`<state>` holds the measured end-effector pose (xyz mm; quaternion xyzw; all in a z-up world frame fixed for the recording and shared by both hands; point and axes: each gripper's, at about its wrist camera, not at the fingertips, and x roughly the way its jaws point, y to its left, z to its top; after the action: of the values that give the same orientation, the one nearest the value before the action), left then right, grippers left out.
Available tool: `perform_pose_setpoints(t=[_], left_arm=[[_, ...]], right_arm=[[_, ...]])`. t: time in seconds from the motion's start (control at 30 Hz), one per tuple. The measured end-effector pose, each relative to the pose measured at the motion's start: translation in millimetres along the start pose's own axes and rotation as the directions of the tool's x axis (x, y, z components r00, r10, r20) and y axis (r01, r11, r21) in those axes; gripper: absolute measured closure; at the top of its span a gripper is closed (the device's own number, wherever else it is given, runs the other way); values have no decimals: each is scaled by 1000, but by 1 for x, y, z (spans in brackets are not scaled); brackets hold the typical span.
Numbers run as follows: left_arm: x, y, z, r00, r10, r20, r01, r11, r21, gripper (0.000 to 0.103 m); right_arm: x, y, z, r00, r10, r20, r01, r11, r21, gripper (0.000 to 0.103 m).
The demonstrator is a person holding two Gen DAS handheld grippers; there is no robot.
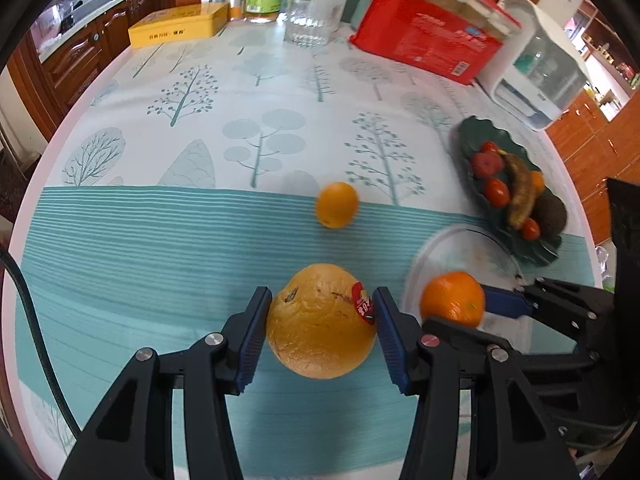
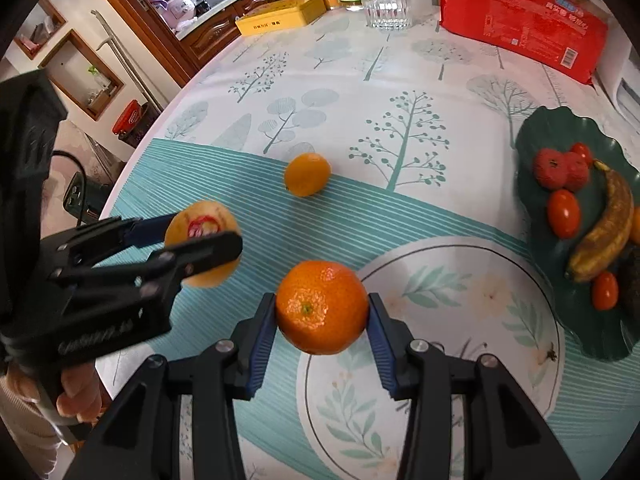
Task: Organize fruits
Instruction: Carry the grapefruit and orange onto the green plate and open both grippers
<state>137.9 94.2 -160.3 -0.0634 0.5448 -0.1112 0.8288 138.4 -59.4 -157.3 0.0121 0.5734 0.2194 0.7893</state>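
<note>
1. The left gripper [image 1: 322, 322] holds a large, pale orange citrus fruit with a red sticker [image 1: 320, 320]; its blue-padded fingers [image 1: 252, 340] press on both sides of the fruit, above the teal striped band of the tree-print cloth on the desk [image 1: 200, 120].
2. The right gripper [image 2: 322, 312] clamps a smaller, deep orange round tangerine [image 2: 322, 306] between its fingers [image 2: 262, 340], over the rim of a white round plate with a leaf pattern [image 2: 480, 280] near the desk's front edge.
3. A small yellow-orange round fruit [image 1: 337, 205] lies alone on the cloth, further toward the middle of the desk, well apart from both grippers.
4. A dark green leaf-shaped dish [image 2: 560, 128] sits at the right edge of the desk, just beside the white plate; it carries a browned banana [image 2: 604, 232], small red tomatoes [image 2: 563, 213] and red bumpy fruits [image 2: 552, 168].
5. At the far edge stand a red plastic pack [image 2: 520, 20], a clear ribbed glass [image 2: 386, 4] and a yellow flat tin box [image 2: 280, 16].
6. A hand [image 2: 76, 396] grips the left gripper's handle.
</note>
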Motion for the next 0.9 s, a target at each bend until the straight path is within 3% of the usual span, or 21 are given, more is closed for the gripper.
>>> perform_pose_setpoints(t=[0.27, 0.57, 0.73, 0.9], left_arm=[[-27, -46, -11, 999, -34, 33, 33, 999, 38, 53], [-30, -119, 2, 996, -81, 49, 76, 992, 97, 53], [-27, -159, 24, 994, -94, 64, 86, 989, 120, 53], [-20, -197, 58, 992, -82, 92, 68, 988, 138, 53]], right_arm=[[-28, -17, -20, 1000, 1, 24, -1, 1000, 13, 59], [-80, -79, -39, 996, -34, 80, 26, 995, 95, 59], [-111, -122, -30, 990, -65, 124, 48, 989, 138, 59], [-142, -165, 2, 981, -88, 175, 59, 985, 163, 59]])
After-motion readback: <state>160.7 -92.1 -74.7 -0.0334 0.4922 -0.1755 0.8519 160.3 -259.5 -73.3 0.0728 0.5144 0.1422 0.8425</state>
